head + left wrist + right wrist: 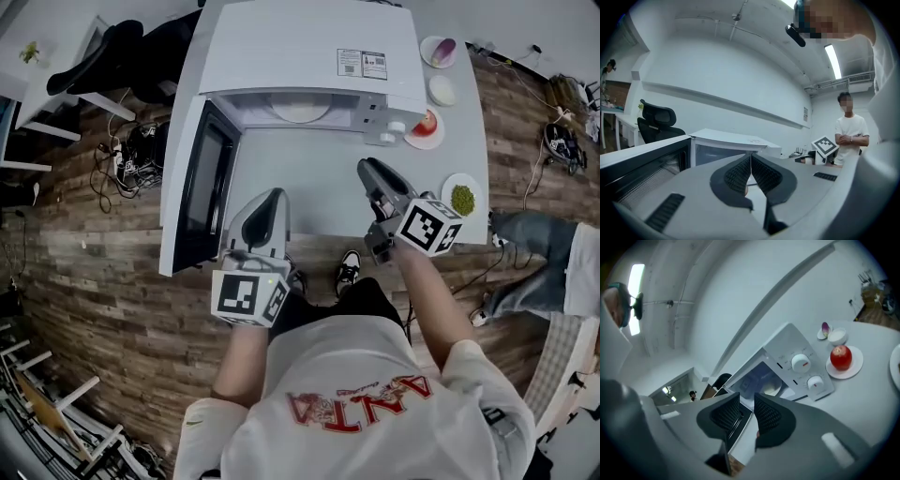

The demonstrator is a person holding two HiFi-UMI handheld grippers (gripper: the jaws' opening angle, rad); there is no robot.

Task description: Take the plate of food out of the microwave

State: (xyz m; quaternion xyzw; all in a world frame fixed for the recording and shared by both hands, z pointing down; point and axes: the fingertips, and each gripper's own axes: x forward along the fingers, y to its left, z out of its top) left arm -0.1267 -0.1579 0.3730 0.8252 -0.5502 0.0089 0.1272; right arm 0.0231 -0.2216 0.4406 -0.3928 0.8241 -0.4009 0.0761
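The white microwave [309, 47] stands on the white table [300, 178] with its door [202, 187] swung open to the left. A pale plate [300, 111] lies inside the cavity; the right gripper view shows this plate [772, 387] through the opening. What is on it I cannot make out. My left gripper [272, 197] hovers over the table's near edge beside the door, jaws closed together and empty [751, 157]. My right gripper [367, 169] points toward the microwave's control panel [806, 371]. A gap shows between its pads [747, 401], with nothing in it.
Right of the microwave sit a red apple on a small plate [427, 124], a white bowl [442, 90], a dish with something purple [441, 50] and a plate of green food [462, 199]. A black office chair [122, 52] stands far left. A person [851, 136] stands beyond the table.
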